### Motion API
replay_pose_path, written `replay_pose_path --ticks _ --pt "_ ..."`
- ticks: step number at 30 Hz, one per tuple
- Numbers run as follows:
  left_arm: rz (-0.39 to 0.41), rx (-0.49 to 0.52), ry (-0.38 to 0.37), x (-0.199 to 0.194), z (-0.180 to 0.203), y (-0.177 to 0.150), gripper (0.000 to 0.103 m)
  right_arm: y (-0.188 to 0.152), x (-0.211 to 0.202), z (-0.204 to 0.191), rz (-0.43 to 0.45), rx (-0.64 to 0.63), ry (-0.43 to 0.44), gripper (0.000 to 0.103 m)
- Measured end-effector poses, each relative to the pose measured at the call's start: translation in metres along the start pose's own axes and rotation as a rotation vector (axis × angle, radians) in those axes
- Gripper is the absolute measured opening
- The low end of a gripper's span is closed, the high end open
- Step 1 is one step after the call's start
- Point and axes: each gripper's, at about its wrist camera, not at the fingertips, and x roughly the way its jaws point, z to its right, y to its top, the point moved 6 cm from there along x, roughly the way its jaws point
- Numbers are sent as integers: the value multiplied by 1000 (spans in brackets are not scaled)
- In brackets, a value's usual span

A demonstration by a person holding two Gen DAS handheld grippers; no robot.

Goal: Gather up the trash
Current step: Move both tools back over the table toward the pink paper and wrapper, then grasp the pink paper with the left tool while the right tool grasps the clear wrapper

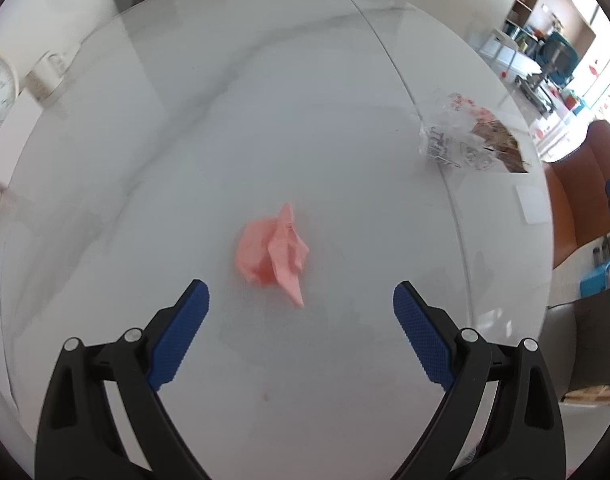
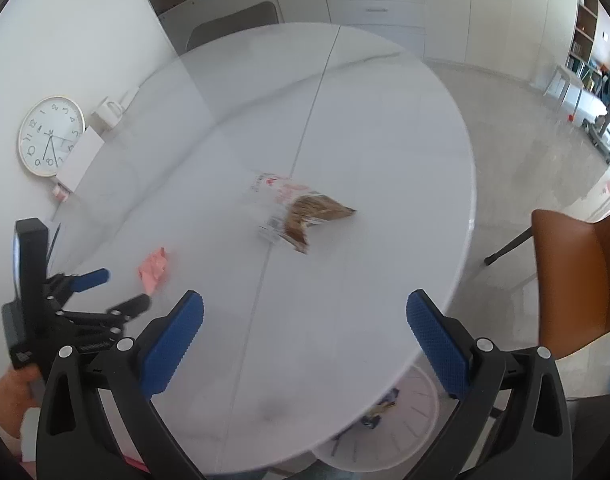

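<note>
Two pieces of trash lie on a glossy white marble-look table [image 2: 385, 140]: a crumpled pink paper [image 1: 273, 254] and a clear plastic snack wrapper [image 2: 295, 210] with brown contents and red print. The left gripper [image 1: 301, 304] hangs above the table with its jaws spread wide and holding nothing; the pink paper sits just ahead of the tips, near the centreline and slightly toward the left finger, not touching either blue ribbed pad. Its pointed flap runs roughly along the line of approach, toward the camera, so the jaws would close across its short side. The paper looks soft and light, likely to compress readily.

The right gripper [image 2: 305, 306] is also wide open and empty. The wrapper lies well ahead of it, beside the seam that splits the tabletop, thin and crinkled, its long axis slanting down to the left. In the right wrist view the left gripper [image 2: 117, 292] is plainly the nearer to the pink paper [image 2: 155, 267]. A white ribbed bin [image 2: 401, 420], probably for the trash, shows under the table's near edge. A round wall clock [image 2: 51, 136] leans at the far left.
</note>
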Motion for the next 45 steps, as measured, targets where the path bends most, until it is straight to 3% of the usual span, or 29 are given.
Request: replay_pose_path --ticks 4,6,9,14,17,27,35,40,44,45 --pt "-35 18 -15 24 -9 12 78 9 12 -11 -4 25 -8 101" --pt "-54 9 -24 34 -13 16 69 12 17 -15 -7 30 -20 101" --pt "-74 -4 -40 43 -17 19 46 16 21 -20 -9 35 -35 101" --pt "-63 -8 -64 47 -23 24 29 22 31 -21 -17 31 -62 101" --pt "-54 -2 -63 46 -25 28 29 26 42 -18 -26 3 -83 101" --pt "-35 -13 -84 34 -24 30 29 51 100 -25 -92 -290 -114 101" --pt "-37 -1 -93 31 -25 27 29 51 126 -23 -147 -343 -101 99" --pt "-46 -1 -100 36 -29 30 29 47 142 -17 -194 -313 -75 64" --pt "-45 -2 -105 37 -32 32 29 46 137 -13 -209 -249 -32 23" --pt "-41 0 -107 36 -32 33 29 45 134 -13 -208 -238 -27 22"
